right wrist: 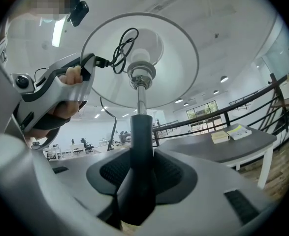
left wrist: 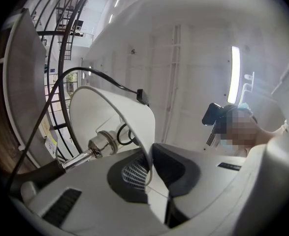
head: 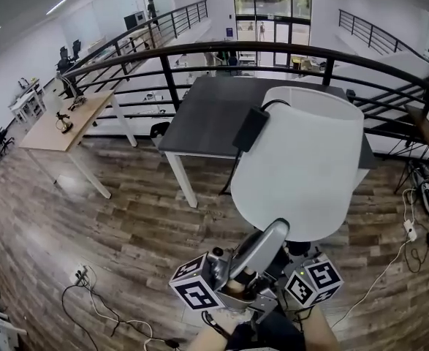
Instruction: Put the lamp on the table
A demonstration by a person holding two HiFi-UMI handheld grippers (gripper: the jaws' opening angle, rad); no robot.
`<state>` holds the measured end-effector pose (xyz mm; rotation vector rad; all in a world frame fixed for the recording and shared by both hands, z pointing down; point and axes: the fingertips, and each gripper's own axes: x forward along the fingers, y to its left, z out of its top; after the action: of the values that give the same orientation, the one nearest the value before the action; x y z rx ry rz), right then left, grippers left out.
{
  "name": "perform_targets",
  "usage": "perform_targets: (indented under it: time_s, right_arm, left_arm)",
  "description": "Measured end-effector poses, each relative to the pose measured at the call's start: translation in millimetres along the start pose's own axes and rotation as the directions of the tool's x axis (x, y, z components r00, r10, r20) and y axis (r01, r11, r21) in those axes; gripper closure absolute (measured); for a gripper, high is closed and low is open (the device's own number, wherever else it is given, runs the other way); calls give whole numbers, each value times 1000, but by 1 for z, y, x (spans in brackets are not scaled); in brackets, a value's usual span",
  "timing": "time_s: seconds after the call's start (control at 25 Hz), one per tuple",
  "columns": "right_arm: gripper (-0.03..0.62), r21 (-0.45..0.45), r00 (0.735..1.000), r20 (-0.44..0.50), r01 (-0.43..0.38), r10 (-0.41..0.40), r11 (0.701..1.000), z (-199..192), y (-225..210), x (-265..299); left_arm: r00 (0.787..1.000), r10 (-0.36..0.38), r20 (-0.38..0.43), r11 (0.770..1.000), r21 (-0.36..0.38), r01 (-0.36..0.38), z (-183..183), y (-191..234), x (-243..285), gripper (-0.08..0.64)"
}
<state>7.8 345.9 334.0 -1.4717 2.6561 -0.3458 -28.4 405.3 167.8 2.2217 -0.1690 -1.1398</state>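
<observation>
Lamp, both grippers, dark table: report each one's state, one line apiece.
Lamp: held aloft, not set down.
Left gripper: shut on the rim of the shade.
Right gripper: shut on the lamp's dark stem.
Cord: looped inside the shade.
Dark table: upright, lamp not on it.

bright ceiling-lit hall, sharp frames, strong fisheye edge distortion.

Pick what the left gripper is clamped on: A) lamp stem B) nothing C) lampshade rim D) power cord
C: the left gripper is shut on the thin rim of the white lampshade, while the right gripper holds the dark stem.
</observation>
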Motion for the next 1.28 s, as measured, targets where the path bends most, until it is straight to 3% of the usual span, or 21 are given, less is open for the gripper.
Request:
perform_targets:
  time_s: [0.64,1.28]
  right_arm:
    - [420,-12,997,-4,-74,74,997,32,-118,138]
    - [420,8,997,-5,-77,77,997,53,-199,223]
  left_arm:
    - [999,13,46,998,63,-16,57,146,86,518]
    - [999,30,45,998,52,-33,89,243,145,520]
